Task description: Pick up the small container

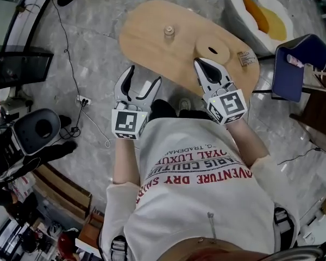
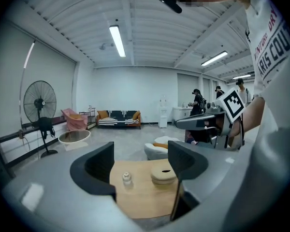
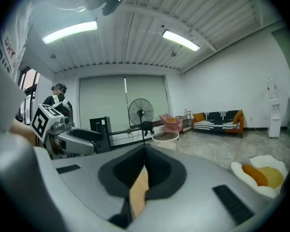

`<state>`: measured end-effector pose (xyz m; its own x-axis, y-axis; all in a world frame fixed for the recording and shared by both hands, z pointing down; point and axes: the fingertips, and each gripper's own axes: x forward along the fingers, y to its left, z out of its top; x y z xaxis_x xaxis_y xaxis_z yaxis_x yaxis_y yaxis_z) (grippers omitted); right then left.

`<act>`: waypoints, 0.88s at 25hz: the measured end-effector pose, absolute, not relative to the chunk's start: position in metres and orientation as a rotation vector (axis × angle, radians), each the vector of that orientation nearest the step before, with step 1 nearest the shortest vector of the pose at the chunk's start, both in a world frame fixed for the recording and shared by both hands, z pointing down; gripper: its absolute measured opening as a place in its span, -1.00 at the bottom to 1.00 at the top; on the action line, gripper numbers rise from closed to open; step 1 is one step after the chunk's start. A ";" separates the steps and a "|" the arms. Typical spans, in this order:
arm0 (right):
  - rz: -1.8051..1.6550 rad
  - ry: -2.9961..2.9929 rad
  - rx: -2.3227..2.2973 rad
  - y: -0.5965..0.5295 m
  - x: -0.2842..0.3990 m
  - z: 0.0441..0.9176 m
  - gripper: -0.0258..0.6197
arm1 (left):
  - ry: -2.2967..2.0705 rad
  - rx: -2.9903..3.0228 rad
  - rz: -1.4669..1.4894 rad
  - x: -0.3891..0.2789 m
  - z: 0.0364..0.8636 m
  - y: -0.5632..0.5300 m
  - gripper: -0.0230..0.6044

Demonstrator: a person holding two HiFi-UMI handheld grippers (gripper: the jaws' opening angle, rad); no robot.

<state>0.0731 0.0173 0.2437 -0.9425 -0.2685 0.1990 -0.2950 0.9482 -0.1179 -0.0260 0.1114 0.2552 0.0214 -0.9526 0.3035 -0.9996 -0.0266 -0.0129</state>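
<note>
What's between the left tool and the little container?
Only bare wooden table, seen in the left gripper view; nothing blocks the left tool from the small container.

Looks like a big open lab hall: strip lights (image 2: pixel 117 40) high above the sofa (image 2: pixel 118 118), pedestal fan (image 2: pixel 39 102) well left of it, water cooler (image 2: pixel 163 117) right of it.

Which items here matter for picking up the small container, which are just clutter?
Job: small container, wooden table under it, left tongs (open), right tongs (shut).
Clutter: round wooden disc, small box at table edge, white floor cushion, fan.
</note>
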 end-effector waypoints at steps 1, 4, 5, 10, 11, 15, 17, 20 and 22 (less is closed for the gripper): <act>0.228 -2.919 0.445 0.009 0.068 0.244 -0.93 | -2.013 2.103 0.349 -0.032 0.260 0.100 0.16; 0.254 -2.905 0.515 -0.016 0.052 0.248 -0.93 | -1.932 2.151 0.358 -0.049 0.277 0.064 0.16; 0.267 -2.889 0.549 -0.024 0.048 0.252 -0.93 | -1.893 2.169 0.361 -0.054 0.284 0.052 0.16; 0.362 -2.796 0.763 -0.074 0.020 0.279 -0.93 | -1.671 2.297 0.383 -0.084 0.311 -0.017 0.17; 0.382 -2.785 0.811 -0.083 0.014 0.282 -0.93 | -1.634 2.328 0.380 -0.091 0.313 -0.031 0.18; 0.419 -2.722 0.967 -0.112 -0.012 0.301 -0.93 | -1.474 2.420 0.413 -0.115 0.338 -0.073 0.22; 0.446 -2.678 1.050 -0.121 -0.021 0.316 -0.93 | -1.376 2.453 0.447 -0.122 0.358 -0.083 0.26; 0.477 -2.628 1.125 -0.131 -0.034 0.337 -0.93 | -1.285 2.453 0.456 -0.132 0.393 -0.093 0.32; 0.496 -2.606 1.146 -0.137 -0.041 0.353 -0.93 | -1.256 2.428 0.451 -0.138 0.420 -0.100 0.37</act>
<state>-0.0411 -0.1368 0.3531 -0.6588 -0.6613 0.3587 -0.7469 0.6322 -0.2060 -0.1381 -0.1003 0.4201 0.5517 -0.7085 0.4400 -0.8266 -0.5350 0.1749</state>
